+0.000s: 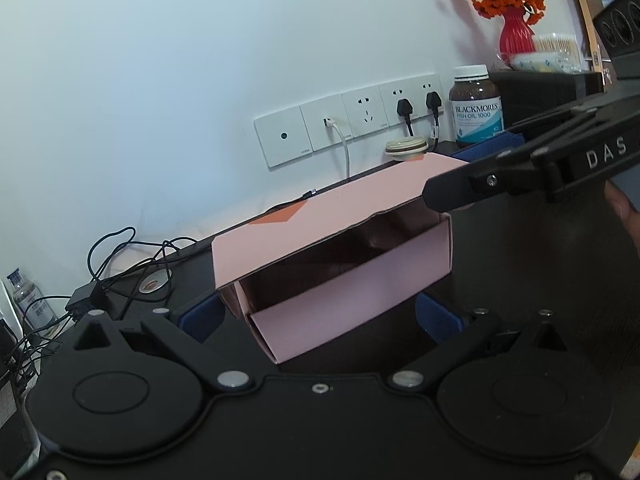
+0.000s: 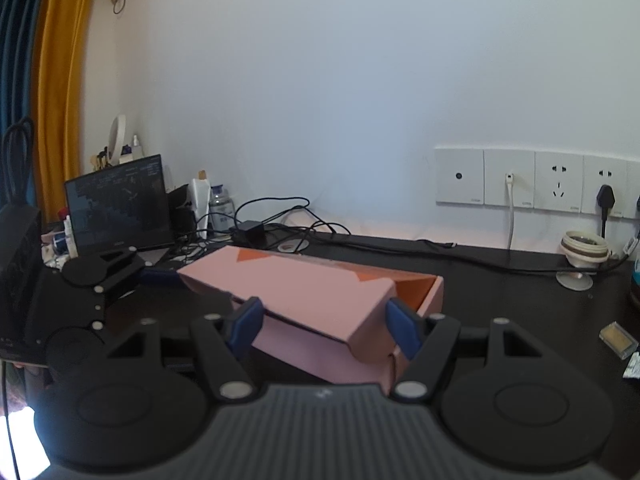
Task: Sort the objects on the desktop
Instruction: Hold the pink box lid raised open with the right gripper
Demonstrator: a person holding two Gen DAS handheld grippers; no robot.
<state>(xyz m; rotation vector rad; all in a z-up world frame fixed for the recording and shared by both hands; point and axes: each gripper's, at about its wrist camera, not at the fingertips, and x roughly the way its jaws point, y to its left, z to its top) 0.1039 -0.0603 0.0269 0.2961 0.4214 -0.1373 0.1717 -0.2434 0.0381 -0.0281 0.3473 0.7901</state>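
A pink cardboard box (image 2: 320,300) is seen lying on the dark desk (image 2: 500,300), its long axis running across the right wrist view from the upper left, near the cables, down toward the right gripper (image 2: 324,326). In the left wrist view the same box (image 1: 340,256) is seen end-on, its open mouth turned toward the left gripper (image 1: 320,316). The hinged lid is raised partway and tilted, with orange triangular marks along its far edge; the inside is dark in one view and orange in the other.

The near end of the box is flanked by the blue fingers (image 2: 246,322) of the right gripper, which stand about half apart, one at each side of the lid; whether the pads press on the cardboard cannot be told. The left gripper's blue fingers (image 1: 202,314) are spread wide at both sides of the box's end; contact cannot be told there either.

Behind the box, a row of wall sockets (image 2: 532,182) with plugged leads is seen. A tangle of black cables (image 2: 280,220), a laptop (image 2: 120,204) and small bottles lie to the left. A round cream-coloured holder (image 2: 582,254) stands near the sockets. A fish oil bottle (image 1: 476,106) and a red vase with orange flowers (image 1: 516,28) are seen at the far right of the left wrist view.
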